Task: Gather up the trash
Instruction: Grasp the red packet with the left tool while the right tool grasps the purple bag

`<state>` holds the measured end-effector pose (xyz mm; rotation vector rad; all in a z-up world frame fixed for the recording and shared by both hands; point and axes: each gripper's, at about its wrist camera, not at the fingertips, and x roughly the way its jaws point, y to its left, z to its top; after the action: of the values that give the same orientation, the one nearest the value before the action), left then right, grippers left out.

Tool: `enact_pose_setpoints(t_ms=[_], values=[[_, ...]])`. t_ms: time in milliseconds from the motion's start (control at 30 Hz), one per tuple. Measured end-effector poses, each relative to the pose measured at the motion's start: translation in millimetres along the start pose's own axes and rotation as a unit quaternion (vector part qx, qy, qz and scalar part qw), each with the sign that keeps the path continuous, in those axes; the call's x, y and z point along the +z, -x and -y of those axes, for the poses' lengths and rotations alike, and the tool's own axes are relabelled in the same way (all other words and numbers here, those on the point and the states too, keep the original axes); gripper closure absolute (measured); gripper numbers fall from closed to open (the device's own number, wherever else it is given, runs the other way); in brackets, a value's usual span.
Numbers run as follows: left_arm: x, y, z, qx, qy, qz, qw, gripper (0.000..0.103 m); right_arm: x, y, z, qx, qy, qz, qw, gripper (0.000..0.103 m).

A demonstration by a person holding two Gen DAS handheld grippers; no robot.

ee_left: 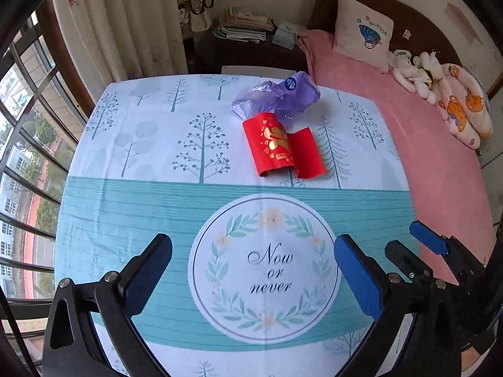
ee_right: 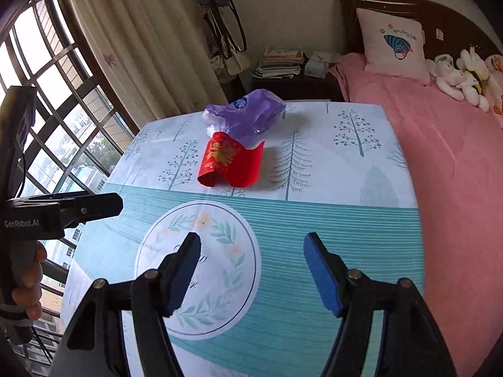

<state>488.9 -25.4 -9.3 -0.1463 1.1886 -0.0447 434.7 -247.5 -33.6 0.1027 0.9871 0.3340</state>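
Note:
A red paper wrapper with gold print [ee_left: 281, 146] lies curled on the table [ee_left: 141, 207], past its middle. A crumpled purple plastic bag [ee_left: 276, 95] lies just behind it, touching it. Both also show in the right wrist view: the wrapper [ee_right: 231, 163] and the bag [ee_right: 248, 116]. My left gripper [ee_left: 253, 254] is open and empty, hovering over the near part of the table. My right gripper [ee_right: 253, 251] is open and empty, beside the left one; it shows in the left wrist view [ee_left: 411, 238] at the right.
The table has a blue-white cloth with trees and a round "Now or never" print. A bed with a pink cover [ee_left: 418, 144], a pillow and plush toys stands along the right. A nightstand with stacked papers [ee_left: 245, 25] is behind. A barred window [ee_left: 28, 157] is at the left.

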Motion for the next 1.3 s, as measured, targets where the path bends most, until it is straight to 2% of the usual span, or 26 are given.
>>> enact_pose_setpoints(t_ms=[200,267,367,500,600,667,733,767,833,867,1133,1300], values=[[54.1,-63.3,21.2,0.004,0.015,-0.027,0.9995,0.003,36.3,-46.6,34.4,0.003,-0.019,-0.014,1.000,0.039],[67.1,-83.8,26.8,0.005,0.021,-0.035,0.9992,0.008,48.3,-57.4,43.4,0.005,-0.026,-0.013,1.000,0.039],[79.5,-110.2,33.0,0.009,0.028,-0.050,0.9983,0.014,64.5,-68.7,54.1,0.014,-0.040,-0.010,0.999,0.039],[88.9,-137.5,35.0,0.021,0.045,-0.058,0.9971,0.017,82.0,-79.8,62.4,0.025,-0.046,-0.005,0.999,0.039],[92.3,-156.7,33.1,0.016,0.059,-0.076,0.9952,0.032,93.1,-85.9,64.0,0.037,-0.051,-0.005,0.998,0.039],[90.8,-167.0,32.2,0.009,0.068,-0.091,0.9935,0.052,99.7,-90.1,63.3,0.044,-0.051,-0.005,0.998,0.039],[89.5,-167.2,32.0,0.010,0.073,-0.081,0.9940,0.063,105.7,-93.7,60.8,0.051,-0.053,-0.004,0.997,0.038],[89.0,-167.3,31.9,0.002,0.074,-0.082,0.9939,0.078,108.0,-95.2,59.8,0.054,-0.054,-0.004,0.997,0.038],[87.2,-165.9,28.0,-0.001,0.080,-0.080,0.9936,0.082,113.6,-99.6,56.3,0.060,-0.055,-0.004,0.997,0.038],[86.0,-162.9,26.5,0.002,0.080,-0.075,0.9940,0.088,116.2,-102.2,54.2,0.062,-0.055,-0.005,0.997,0.038],[77.9,-125.9,4.6,-0.003,0.092,-0.053,0.9943,0.090,140.6,-131.0,31.7,0.085,-0.072,-0.024,0.993,0.037],[79.6,-92.1,-27.5,0.015,0.116,-0.013,0.9930,0.090,156.2,-148.0,23.4,0.102,-0.107,-0.025,0.989,0.025]])
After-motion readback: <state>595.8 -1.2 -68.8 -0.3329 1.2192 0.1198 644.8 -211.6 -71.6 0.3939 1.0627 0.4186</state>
